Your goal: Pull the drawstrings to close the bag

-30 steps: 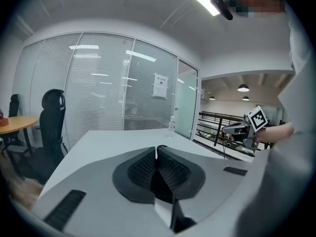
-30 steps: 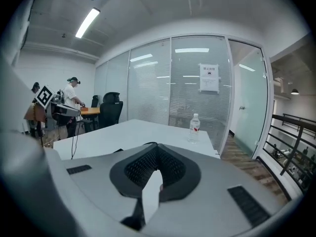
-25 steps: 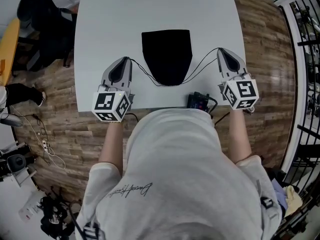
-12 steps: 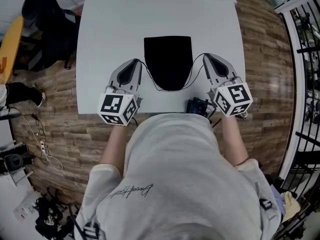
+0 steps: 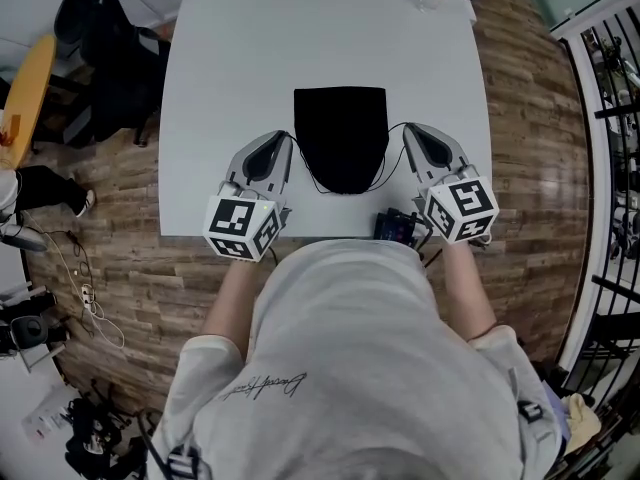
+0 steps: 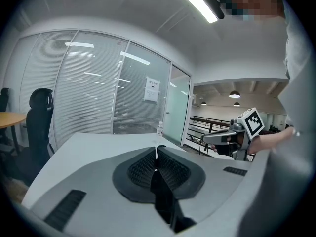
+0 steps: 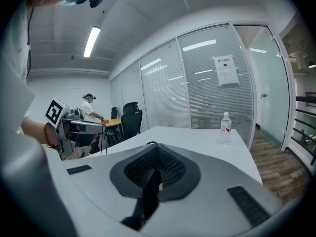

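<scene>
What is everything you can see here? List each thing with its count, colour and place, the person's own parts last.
table: one, white, centre, on wooden floor
bag: one, black, flat on the table's middle
drawstrings: two, black, slack, from the bag's near end to the grippers
water bottle: one, clear, far table edge
small device: one, black, near table edge
office chair: one, black, left of the table
railing: one, black, far right
left gripper: one, grey, shut on a drawstring, left of the bag
right gripper: one, grey, shut on a drawstring, right of the bag
</scene>
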The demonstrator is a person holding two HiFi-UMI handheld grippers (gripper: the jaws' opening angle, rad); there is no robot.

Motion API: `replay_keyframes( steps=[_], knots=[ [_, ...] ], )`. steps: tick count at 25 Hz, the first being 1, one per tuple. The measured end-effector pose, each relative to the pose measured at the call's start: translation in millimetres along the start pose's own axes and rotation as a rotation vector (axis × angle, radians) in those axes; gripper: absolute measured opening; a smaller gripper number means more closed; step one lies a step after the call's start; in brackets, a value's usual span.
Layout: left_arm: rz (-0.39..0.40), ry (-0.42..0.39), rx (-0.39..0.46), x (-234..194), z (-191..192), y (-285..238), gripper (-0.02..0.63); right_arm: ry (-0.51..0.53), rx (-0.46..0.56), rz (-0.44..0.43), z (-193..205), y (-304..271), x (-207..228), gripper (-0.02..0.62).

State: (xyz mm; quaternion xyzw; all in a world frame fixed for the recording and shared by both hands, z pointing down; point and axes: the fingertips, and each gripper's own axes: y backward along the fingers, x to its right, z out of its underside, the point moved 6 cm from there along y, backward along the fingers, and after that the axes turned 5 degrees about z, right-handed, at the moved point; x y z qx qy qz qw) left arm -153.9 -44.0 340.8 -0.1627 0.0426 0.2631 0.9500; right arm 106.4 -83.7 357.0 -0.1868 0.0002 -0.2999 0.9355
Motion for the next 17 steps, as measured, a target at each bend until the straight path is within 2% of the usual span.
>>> replay_keyframes(
  steps=[17],
  knots=[
    [-0.003,0.006,-0.014,-3.0,2.9,1.5,0.025,0.001,-0.007,0.021,1.7,2.1,4.3,0.025]
  ],
)
